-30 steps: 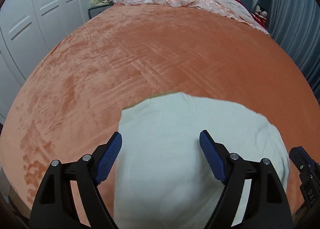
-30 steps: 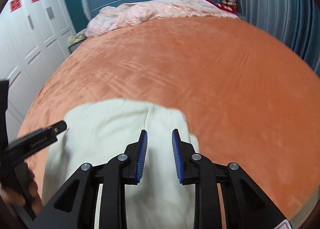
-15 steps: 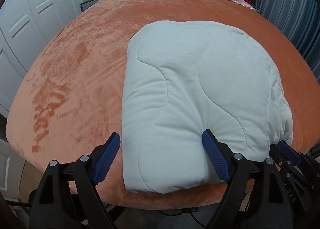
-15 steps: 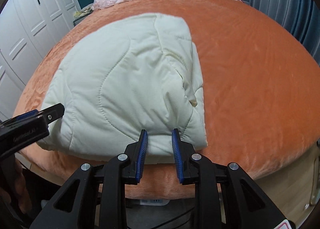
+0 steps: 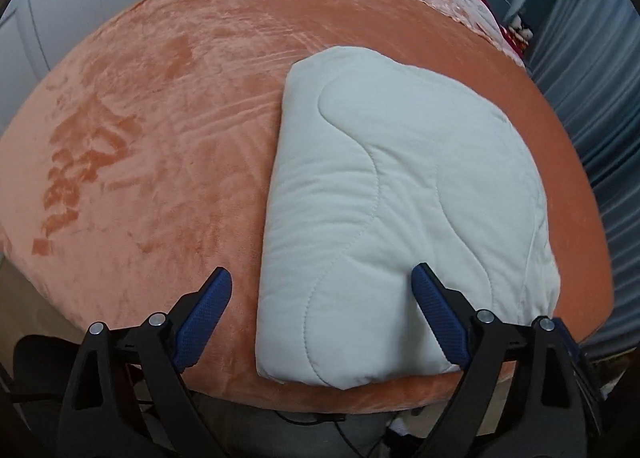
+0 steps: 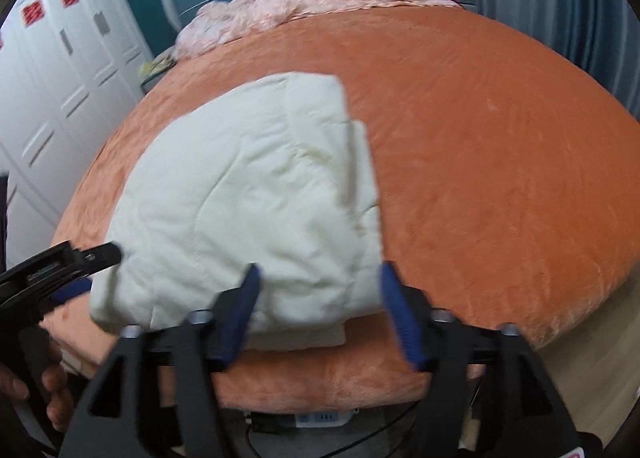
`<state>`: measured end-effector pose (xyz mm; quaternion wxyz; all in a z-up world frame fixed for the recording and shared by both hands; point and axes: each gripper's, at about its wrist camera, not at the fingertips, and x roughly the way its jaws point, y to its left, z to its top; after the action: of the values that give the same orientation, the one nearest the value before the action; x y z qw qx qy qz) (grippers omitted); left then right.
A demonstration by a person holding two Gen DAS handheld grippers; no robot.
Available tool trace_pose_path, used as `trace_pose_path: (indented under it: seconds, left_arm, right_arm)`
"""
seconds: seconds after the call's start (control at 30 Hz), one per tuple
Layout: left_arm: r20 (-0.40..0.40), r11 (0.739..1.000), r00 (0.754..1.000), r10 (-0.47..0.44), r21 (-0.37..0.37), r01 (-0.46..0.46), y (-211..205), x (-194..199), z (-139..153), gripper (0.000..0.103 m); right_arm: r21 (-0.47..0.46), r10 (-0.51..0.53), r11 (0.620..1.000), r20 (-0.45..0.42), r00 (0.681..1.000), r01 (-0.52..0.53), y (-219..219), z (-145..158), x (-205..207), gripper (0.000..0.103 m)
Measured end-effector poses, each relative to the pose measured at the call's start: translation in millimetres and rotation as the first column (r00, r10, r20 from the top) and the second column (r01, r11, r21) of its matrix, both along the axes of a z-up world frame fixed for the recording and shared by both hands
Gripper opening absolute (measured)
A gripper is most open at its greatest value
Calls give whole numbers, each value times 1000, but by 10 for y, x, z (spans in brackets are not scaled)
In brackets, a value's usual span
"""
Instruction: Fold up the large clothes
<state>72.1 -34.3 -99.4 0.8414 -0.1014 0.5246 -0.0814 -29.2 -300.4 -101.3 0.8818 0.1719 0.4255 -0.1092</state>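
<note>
You are spreading both grippers, left (image 5: 320, 298) and right (image 6: 318, 294), their jaws opening over one folded quilt (image 5: 400, 197) near the bed's (image 5: 160, 117) front edge, pinching nothing, with one pink blanket (image 6: 288, 9) lying beyond.

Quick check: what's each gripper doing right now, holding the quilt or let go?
Left gripper: jaws opening, holding nothing; the folded quilt lies on the bed.
Right gripper: jaws opening, quilt edge between them, not gripped.

2 close wrist views, angled down, sharing folded quilt (image 5: 400, 193), bed (image 6: 500, 137)
</note>
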Motion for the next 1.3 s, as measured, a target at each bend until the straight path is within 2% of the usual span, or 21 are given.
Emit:
trace_pose_path:
  seconds: [0.07, 0.1, 0.23, 0.33, 0.43, 0.5, 0.6, 0.63, 0.67, 0.7, 0.73, 0.8, 0.9, 1.0, 1.1, 1.17, 1.3]
  left_arm:
    - [-30, 999, 999, 23, -46, -24, 81, 100, -37, 90]
    - [-52, 997, 998, 26, -64, -30, 103, 159, -76, 91]
    - [-130, 985, 991, 19, -169, -41, 120, 366, -274, 95]
    - [-155, 973, 988, 2, -227, -37, 102, 487, -404, 98]
    - [-182, 953, 983, -11, -298, -45, 86, 582, -543, 98]
    - [-200, 938, 980, -17, -342, -54, 78, 634, -623, 98]
    - [-196, 937, 980, -28, -347, -42, 38, 681, -627, 98]
    - [-184, 940, 982, -34, -339, -31, 14, 682, -599, 97]
    - [-163, 944, 986, -42, -329, -15, -16, 668, -549, 93]
    - [-142, 950, 989, -45, -312, -1, -44, 650, -492, 87]
    - [-123, 956, 991, -52, -295, 14, -71, 642, -437, 84]
    - [-75, 969, 994, -76, -243, 56, -151, 620, -305, 71]
    - [0, 977, 993, -119, -181, 117, -259, 568, -100, 59]
    - [53, 975, 989, -142, -164, 148, -277, 568, 91, 54]
    - [69, 971, 987, -143, -183, 153, -214, 575, 209, 52]
    - [74, 968, 987, -141, -197, 153, -115, 498, 228, 52]
    - [92, 971, 985, -145, -176, 159, 16, 419, 214, 50]
  right_arm:
    - [61, -22, 998, -18, 1000, 23, -124, -75, 82, 72]
    - [120, -20, 993, -34, 999, 24, -190, -150, 131, 72]
    - [315, 6, 949, -49, 999, 10, -318, -398, 337, 76]
    - [441, 12, 898, -49, 999, 11, -342, -584, 448, 84]
    - [555, -42, 829, -49, 998, 62, -355, -791, 466, 94]
    - [553, -52, 831, -30, 998, 60, -300, -801, 483, 96]
    - [549, -58, 833, -21, 998, 60, -221, -812, 512, 93]
    - [561, -54, 826, -11, 998, 51, -198, -821, 516, 86]
    - [590, -41, 807, 7, 999, 29, -177, -838, 513, 72]
    - [604, -45, 796, 0, 999, 35, -165, -857, 533, 68]
    - [598, -40, 801, 5, 999, 29, -144, -852, 548, 64]
    - [564, -14, 826, 20, 1000, 0, -106, -774, 560, 48]
    - [500, 10, 865, 58, 998, -38, -64, -547, 554, 34]
    - [428, 31, 901, 94, 995, -69, 1, -328, 548, 32]
    - [405, 54, 909, 114, 992, -96, 16, -207, 571, 31]
    - [387, 71, 915, 123, 990, -114, 59, -152, 568, 31]
    - [337, 107, 930, 130, 986, -145, 138, -76, 562, 31]
